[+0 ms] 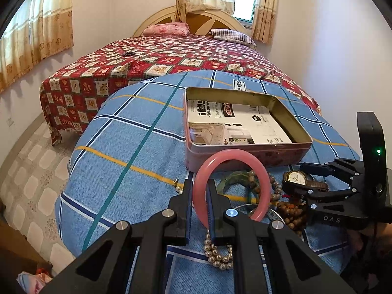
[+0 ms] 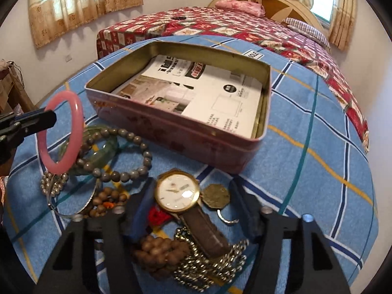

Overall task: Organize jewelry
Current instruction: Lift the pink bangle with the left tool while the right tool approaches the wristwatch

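Observation:
My left gripper (image 1: 199, 183) is shut on a pink bangle (image 1: 235, 153), which it holds upright above the jewelry pile; the bangle (image 2: 78, 120) also shows at the left of the right wrist view. My right gripper (image 2: 191, 185) is open, pointing down, with a gold watch (image 2: 177, 192) on a brown strap between its fingers; the right pad stands apart from it. An octagonal coin charm (image 2: 215, 194) lies beside the watch. Around them lie a grey bead bracelet (image 2: 137, 139), a green bangle (image 2: 105, 152), wooden beads (image 2: 156, 250), a silver chain (image 2: 208, 267) and pearl beads (image 2: 52, 183).
An open pink tin (image 2: 171, 125) with a printed leaflet (image 2: 208, 93) inside stands just behind the pile on the blue checked cloth (image 2: 306, 171). Beyond it is a bed with a red patterned quilt (image 1: 147, 58). Tiled floor (image 1: 31, 161) lies to the left.

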